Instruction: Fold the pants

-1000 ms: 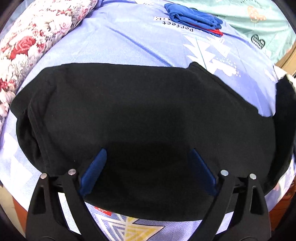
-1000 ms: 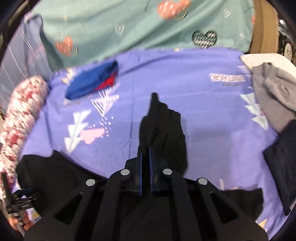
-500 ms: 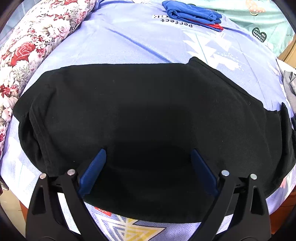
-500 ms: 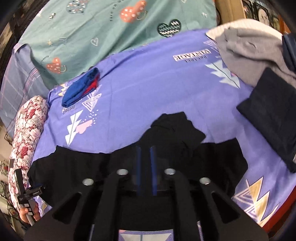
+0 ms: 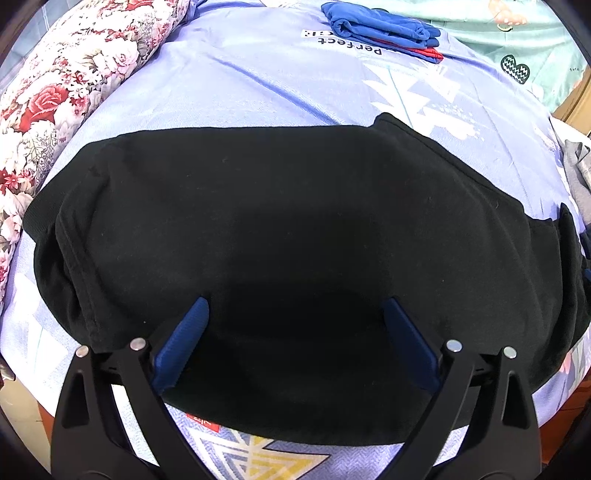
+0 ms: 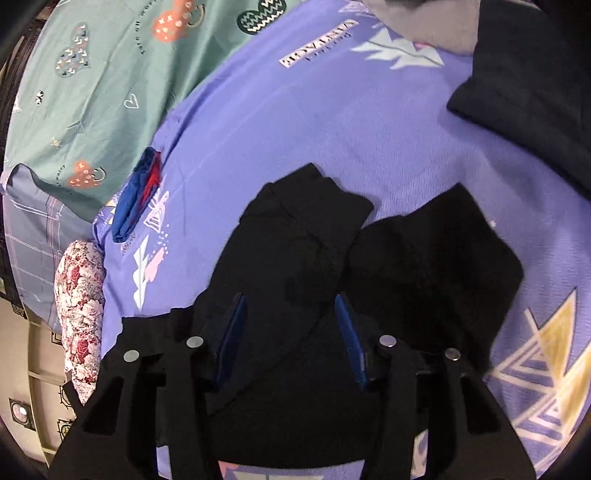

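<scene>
The black pants (image 5: pixel 280 221) lie spread flat on the purple bedsheet (image 5: pixel 258 81). My left gripper (image 5: pixel 295 310) is open and empty, hovering over the near part of the cloth. In the right wrist view the pants (image 6: pixel 388 251) show a folded-over flap and a bunched end. My right gripper (image 6: pixel 290 306) is open and empty just above that cloth, with the jaws apart.
A folded blue and red garment (image 5: pixel 384 26) lies at the far side, also in the right wrist view (image 6: pixel 136 195). A floral pillow (image 5: pixel 74 74) lies on the left. Grey clothes (image 5: pixel 576 173) and a dark folded garment (image 6: pixel 524 85) lie on the right. A green sheet (image 6: pixel 110 74) covers the back.
My right gripper was shut on a lifted end of the pants, carried it over and down, then opened and let it go. My left gripper stayed open over the cloth.
</scene>
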Available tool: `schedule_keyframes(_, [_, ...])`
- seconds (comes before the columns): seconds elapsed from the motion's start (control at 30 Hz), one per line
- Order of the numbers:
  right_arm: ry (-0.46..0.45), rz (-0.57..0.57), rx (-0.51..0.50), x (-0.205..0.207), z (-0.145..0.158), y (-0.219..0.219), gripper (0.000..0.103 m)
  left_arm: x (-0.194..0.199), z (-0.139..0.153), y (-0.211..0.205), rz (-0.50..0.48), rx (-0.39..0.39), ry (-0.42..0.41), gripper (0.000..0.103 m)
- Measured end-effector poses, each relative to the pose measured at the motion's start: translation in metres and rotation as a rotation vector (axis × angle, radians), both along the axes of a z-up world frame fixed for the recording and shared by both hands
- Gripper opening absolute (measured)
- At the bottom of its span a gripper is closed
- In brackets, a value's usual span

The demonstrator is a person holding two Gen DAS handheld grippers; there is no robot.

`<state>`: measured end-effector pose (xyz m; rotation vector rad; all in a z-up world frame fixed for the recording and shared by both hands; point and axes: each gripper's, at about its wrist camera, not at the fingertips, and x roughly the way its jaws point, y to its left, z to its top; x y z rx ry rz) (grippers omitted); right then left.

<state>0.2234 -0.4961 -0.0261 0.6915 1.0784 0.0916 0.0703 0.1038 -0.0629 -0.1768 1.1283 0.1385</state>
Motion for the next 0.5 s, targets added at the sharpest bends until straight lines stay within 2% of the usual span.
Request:
schedule_keyframes(0.13, [0.033,-0.010,0.015,0.012,-0.015,-0.001,0.049,0.000,0.001,0.002,0.007,-0.014,-0.002,0.097])
schedule_keyframes(0.27, [0.018,-0.018,0.015,0.022,-0.019,-0.001,0.047,0.003,0.000,0.001,0.008,-0.007,0.007,0.098])
schedule_keyframes(0.33, [0.010,-0.027,0.036,0.028,-0.022,-0.002,0.040,0.004,0.000,0.000,0.010,-0.007,0.009,0.098])
schedule_keyframes(0.4, [0.009,-0.036,0.049,0.031,-0.026,-0.003,0.021,0.004,0.000,0.000,0.013,-0.010,0.009,0.098])
schedule_keyframes(0.47, [0.015,-0.051,0.063,0.032,-0.029,-0.008,0.008,0.004,0.000,0.001,0.014,-0.012,0.009,0.099])
schedule_keyframes(0.5, [0.005,-0.056,0.084,0.030,-0.029,-0.010,0.006,0.004,0.000,0.001,0.014,-0.012,0.010,0.099])
